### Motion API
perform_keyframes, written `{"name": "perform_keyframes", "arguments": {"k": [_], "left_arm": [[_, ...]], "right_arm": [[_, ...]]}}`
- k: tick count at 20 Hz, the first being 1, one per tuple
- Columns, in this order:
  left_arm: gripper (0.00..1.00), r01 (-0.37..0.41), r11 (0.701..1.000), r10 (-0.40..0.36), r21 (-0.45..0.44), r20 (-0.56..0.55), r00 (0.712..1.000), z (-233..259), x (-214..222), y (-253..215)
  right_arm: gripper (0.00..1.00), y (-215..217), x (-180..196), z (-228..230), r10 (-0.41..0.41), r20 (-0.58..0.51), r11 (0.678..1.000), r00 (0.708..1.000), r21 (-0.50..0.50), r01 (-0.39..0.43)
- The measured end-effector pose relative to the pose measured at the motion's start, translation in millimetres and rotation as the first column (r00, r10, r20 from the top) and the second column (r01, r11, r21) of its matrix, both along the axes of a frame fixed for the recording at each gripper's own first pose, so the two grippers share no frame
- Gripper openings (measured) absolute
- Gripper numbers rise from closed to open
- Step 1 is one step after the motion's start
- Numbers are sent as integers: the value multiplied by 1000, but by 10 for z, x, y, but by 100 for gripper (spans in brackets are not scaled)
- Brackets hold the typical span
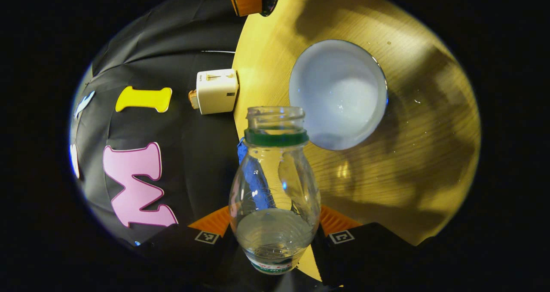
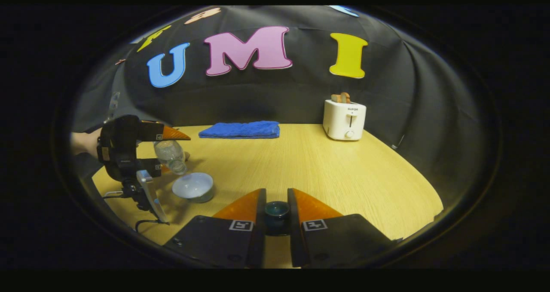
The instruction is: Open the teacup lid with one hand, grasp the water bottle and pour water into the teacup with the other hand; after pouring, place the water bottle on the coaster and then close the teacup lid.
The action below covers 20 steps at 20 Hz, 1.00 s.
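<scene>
Left tool [image 1: 275, 236] tilts water bottle [image 1: 275, 189] over teacup [image 1: 339, 94].

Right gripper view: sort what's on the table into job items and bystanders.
Job items:
water bottle, tipped in the left tongs
teacup, open, below the bottle's mouth
teacup lid, between the right tongs

Bystanders:
toaster with bread, far right
folded blue towel, at the back

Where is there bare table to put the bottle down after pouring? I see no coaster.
The widest bare patch runs from the cup across to the toaster, in front of the blue towel. It is crowded at the cup, where the left tongs tilt the bottle over it. The right tongs grip the lid.
</scene>
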<state>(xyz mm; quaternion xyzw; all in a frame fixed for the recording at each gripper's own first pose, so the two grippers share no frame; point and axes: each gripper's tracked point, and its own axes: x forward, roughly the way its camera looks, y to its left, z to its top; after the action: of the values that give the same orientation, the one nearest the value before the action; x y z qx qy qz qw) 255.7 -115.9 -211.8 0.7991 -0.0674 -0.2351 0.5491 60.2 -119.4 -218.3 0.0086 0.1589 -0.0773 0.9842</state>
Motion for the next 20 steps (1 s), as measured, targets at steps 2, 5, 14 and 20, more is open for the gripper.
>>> {"name": "perform_keyframes", "arguments": {"k": [2,5,14,20], "left_arm": [[77,4,1000,-4,23,-1,1000,-27,4,-7],[78,13,999,-13,51,6,1000,-20,-4,-16],[78,29,989,-36,145,48,998,72,79,16],[78,60,969,-77,239,62,995,123,100,-9]], "right_arm": [[22,-8,-12,14,0,3,1000,1000,-2,0],[22,-25,-36,30,-1,7,1000,1000,-4,1],[22,-45,-88,12,-15,7,1000,1000,20,15],[29,-32,-103,-11,-10,0,1000,1000,21,10]]}}
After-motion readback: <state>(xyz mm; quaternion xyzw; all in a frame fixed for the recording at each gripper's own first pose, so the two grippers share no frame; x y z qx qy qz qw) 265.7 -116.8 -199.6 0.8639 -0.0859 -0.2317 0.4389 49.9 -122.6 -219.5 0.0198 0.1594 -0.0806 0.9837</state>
